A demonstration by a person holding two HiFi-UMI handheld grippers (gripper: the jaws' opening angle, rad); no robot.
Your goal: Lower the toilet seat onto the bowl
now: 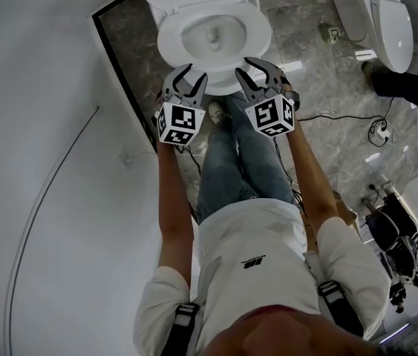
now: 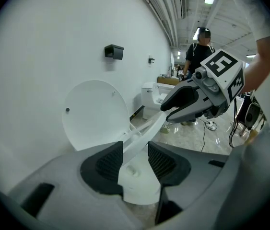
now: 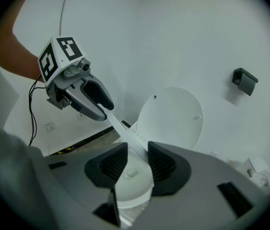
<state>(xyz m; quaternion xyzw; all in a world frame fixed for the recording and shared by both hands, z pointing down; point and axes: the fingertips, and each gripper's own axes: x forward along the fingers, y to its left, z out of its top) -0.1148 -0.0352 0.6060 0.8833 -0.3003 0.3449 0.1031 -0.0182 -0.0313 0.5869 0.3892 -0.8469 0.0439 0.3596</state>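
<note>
White toilet seat (image 1: 170,44) is the thing to watch, and it sits over the bowl (image 1: 212,32) at the far end of the grey stone floor (image 1: 320,87), close to the white wall (image 1: 38,124) on the left. The round lid (image 2: 94,114) stands up behind it. The left tool (image 1: 192,76) has the near edge of the seat on the left side. The right tool (image 1: 257,73) has the near edge on the right side. In the left gripper view the seat (image 2: 144,133) runs as a thin white strip between the two dark pads of the left tool (image 2: 135,159), and the pads pinch it. The right gripper view shows the same thing: the right tool (image 3: 137,159) is squeezed onto the seat (image 3: 125,131), with the lid (image 3: 170,116) behind. I think the job is in its lowering step and almost done, since the seat looks low over the bowl. I cannot tell if any gap is left under it. Next, both tools should go down slowly together so the seat stays level and does not bang. Then the pads need to let go and pull back toward the person.
</note>
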